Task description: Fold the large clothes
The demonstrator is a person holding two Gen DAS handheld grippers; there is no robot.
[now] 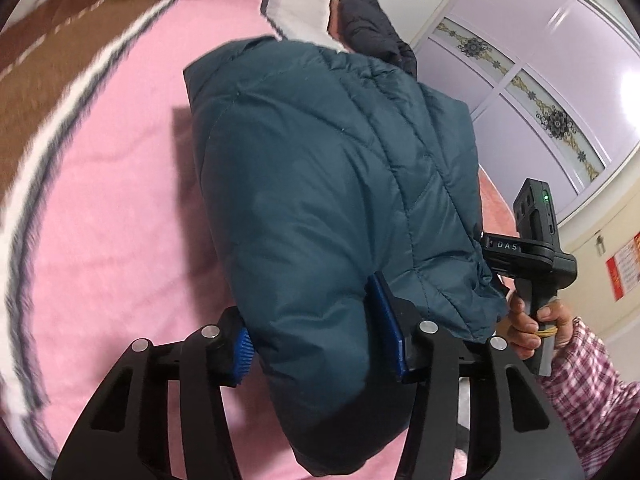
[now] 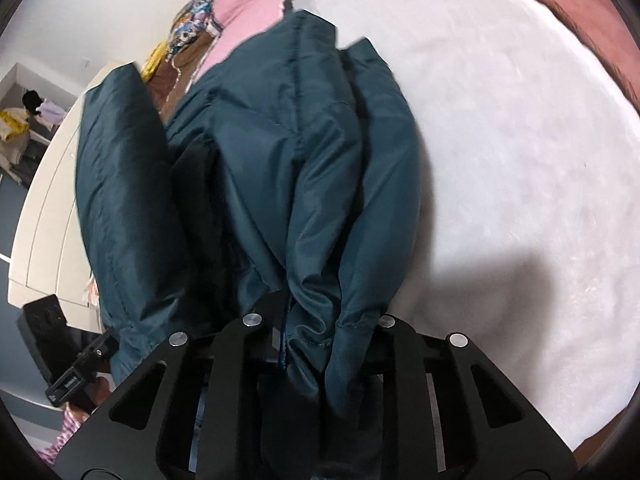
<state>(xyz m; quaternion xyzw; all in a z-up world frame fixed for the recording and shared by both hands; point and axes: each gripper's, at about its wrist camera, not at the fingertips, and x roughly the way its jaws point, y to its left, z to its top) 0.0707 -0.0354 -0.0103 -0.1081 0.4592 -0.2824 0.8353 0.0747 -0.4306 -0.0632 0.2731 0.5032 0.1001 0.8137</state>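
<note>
Now both tools (image 1: 320,340) (image 2: 320,344) pinch teal jacket (image 1: 340,184).

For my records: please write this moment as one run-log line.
jacket: on pink bed | left gripper: gripping | right gripper: gripping

Lying bunched and puffed as a dark teal quilted jacket (image 1: 320,184) over the pink blanket (image 1: 132,200), spilling partly onto the white fleece (image 2: 500,160), its gathered hem folds rising toward both cameras.
</note>
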